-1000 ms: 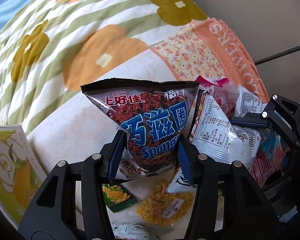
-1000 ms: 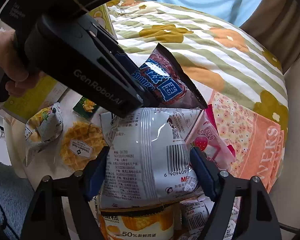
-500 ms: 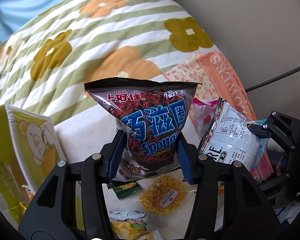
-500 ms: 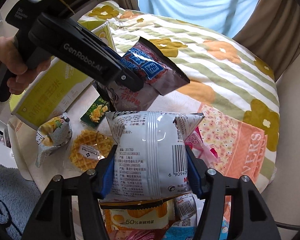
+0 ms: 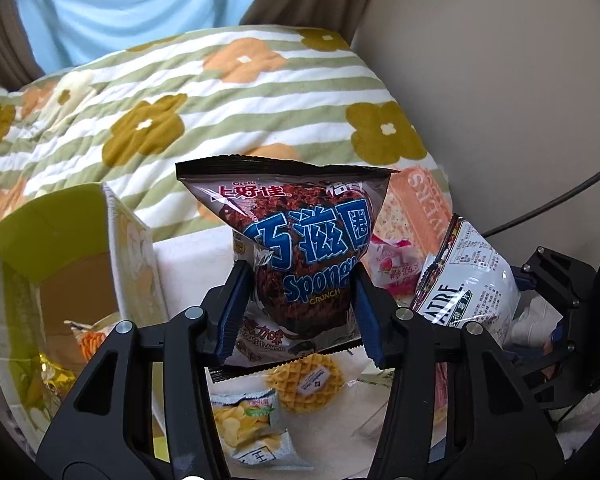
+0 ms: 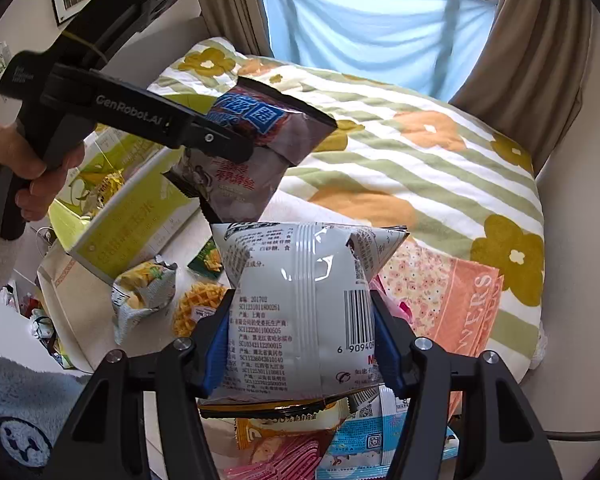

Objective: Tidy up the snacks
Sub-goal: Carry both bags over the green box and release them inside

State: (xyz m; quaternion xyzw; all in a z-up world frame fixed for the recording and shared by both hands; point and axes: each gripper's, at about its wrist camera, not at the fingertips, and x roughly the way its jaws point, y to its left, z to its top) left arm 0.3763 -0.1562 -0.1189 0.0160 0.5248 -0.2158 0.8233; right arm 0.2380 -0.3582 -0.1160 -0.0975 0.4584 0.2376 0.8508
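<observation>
My left gripper (image 5: 300,312) is shut on a dark brown snack bag with blue lettering (image 5: 300,248) and holds it in the air; the bag also shows in the right wrist view (image 6: 260,136), with the left gripper (image 6: 236,148) on it. My right gripper (image 6: 300,344) is shut on a silver-white snack bag with a barcode (image 6: 300,312), held above a pile of packets; this bag shows at the right of the left wrist view (image 5: 468,280). A green and white cardboard box (image 5: 60,264) stands open at the left, with several snacks inside.
A waffle packet (image 5: 306,380), a chip bag (image 5: 248,420) and a small green packet (image 6: 210,260) lie on the white surface below. More packets (image 6: 300,440) are piled under my right gripper. A flowered quilt (image 5: 180,100) covers the bed behind. A wall stands at the right.
Both grippers have risen with their bags. The left gripper has swung left, bringing the open box into view. The right gripper closed on the silver bag a second ago.
</observation>
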